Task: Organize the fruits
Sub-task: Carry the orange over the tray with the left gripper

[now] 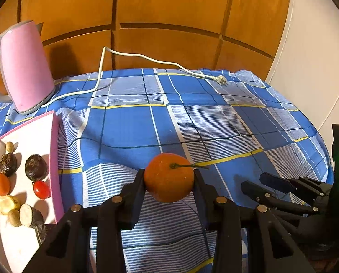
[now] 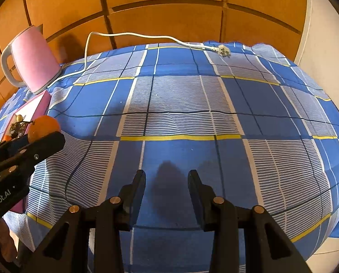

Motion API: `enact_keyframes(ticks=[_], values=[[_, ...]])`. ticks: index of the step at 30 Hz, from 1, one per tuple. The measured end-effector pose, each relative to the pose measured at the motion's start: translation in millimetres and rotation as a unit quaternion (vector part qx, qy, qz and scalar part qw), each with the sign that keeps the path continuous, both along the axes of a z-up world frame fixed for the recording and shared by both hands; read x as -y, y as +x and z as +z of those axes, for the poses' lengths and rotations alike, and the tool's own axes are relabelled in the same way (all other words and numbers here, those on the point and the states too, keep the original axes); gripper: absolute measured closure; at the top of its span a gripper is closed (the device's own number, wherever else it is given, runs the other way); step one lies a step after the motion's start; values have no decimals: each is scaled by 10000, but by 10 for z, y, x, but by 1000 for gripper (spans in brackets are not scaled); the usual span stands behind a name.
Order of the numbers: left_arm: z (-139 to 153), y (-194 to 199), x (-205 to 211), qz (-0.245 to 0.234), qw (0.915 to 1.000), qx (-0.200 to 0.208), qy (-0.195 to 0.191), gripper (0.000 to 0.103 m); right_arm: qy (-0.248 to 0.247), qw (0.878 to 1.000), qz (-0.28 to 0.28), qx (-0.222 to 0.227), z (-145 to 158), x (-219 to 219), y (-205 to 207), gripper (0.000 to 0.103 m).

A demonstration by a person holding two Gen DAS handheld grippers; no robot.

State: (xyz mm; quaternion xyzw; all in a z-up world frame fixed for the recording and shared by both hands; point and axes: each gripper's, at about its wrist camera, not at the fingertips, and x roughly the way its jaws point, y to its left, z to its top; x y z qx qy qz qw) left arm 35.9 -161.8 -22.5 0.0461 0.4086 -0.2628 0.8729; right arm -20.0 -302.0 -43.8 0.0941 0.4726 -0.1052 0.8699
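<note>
Left gripper [image 1: 169,177] clamped on a tangerine [image 1: 169,177], stem up, held above the blue checked tablecloth [image 1: 128,122], right of the pink tray [image 1: 55,150]. Tray holds another tangerine [image 1: 1,183], a cherry tomato [image 1: 42,189], two dark fruits and some cut pieces. Right gripper [image 2: 166,182] has nothing in it, jaws parted over bare cloth. Pink kettle [image 1: 24,68] sits behind the tray, its cord unplugged

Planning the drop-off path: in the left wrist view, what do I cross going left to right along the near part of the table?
Pink tray holding fruit → orange clamped in the left gripper → right gripper, jaws apart with nothing between them.
</note>
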Motion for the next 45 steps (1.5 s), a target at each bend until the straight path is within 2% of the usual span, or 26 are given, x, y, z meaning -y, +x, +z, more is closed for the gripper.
enact_keyframes(ticks=[14,27,37,45], values=[[75,-78,-449,314,9995,43,0,63,120,9993,340,46,-38,-200,175,64],[160,-88,-798,873,9962,73,36,63,21,9978,646,124,-29,-472,329,64],[146,-106,-1124,1236,9923,48,9,63,26,9971,717,240,-27,-683,178,64],[153,-130,-1325,1396,9902,16,-31,63,-193,9967,760,230,-28,-767,142,64]])
